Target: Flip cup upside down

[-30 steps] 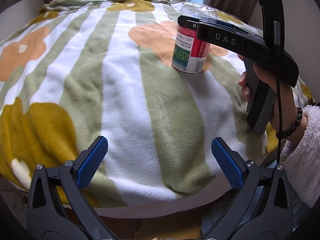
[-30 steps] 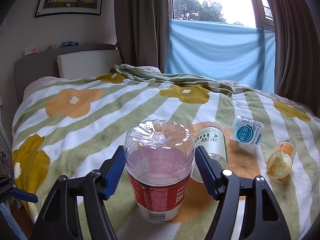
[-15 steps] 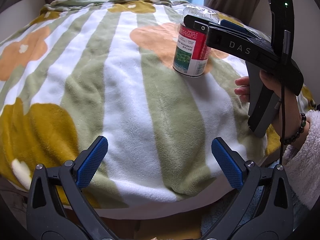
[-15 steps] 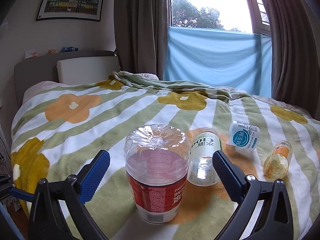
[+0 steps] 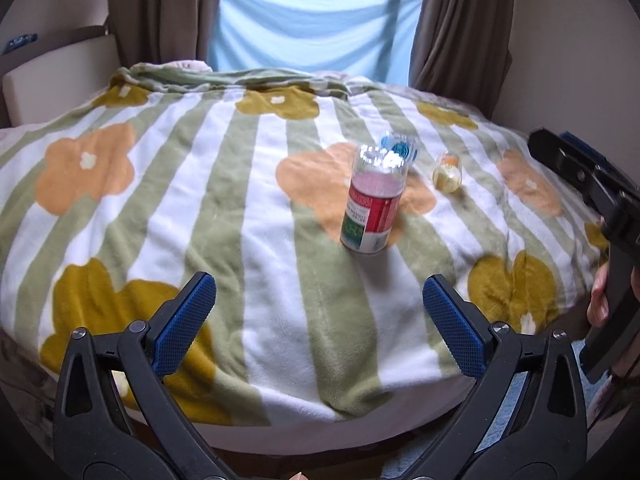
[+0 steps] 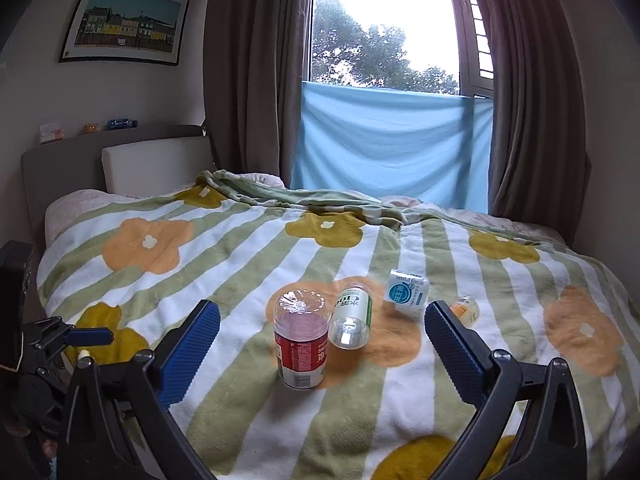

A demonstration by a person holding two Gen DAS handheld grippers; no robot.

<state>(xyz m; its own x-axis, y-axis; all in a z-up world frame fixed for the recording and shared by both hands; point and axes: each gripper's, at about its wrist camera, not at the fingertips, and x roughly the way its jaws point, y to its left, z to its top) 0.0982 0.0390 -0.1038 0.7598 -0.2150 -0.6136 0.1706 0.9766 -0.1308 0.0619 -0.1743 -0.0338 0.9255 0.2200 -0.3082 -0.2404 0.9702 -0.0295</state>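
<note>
The cup (image 6: 299, 344) is clear plastic with a red label. It stands upside down, base up, on the flowered blanket (image 6: 224, 264); it also shows in the left wrist view (image 5: 374, 202). My right gripper (image 6: 322, 354) is open and empty, pulled back from the cup toward the bed's front edge. In the left wrist view its body (image 5: 588, 184) sits at the right edge. My left gripper (image 5: 319, 322) is open and empty, well short of the cup.
A green-labelled bottle (image 6: 352, 316) lies on its side right beside the cup. A white and blue container (image 6: 406, 291) and a small orange bottle (image 6: 466, 309) lie behind, to the right. Headboard at left, curtains and window behind.
My right gripper opened, let go of the upturned cup and drew back from it. The left wrist view has tilted up, showing more of the bed.
</note>
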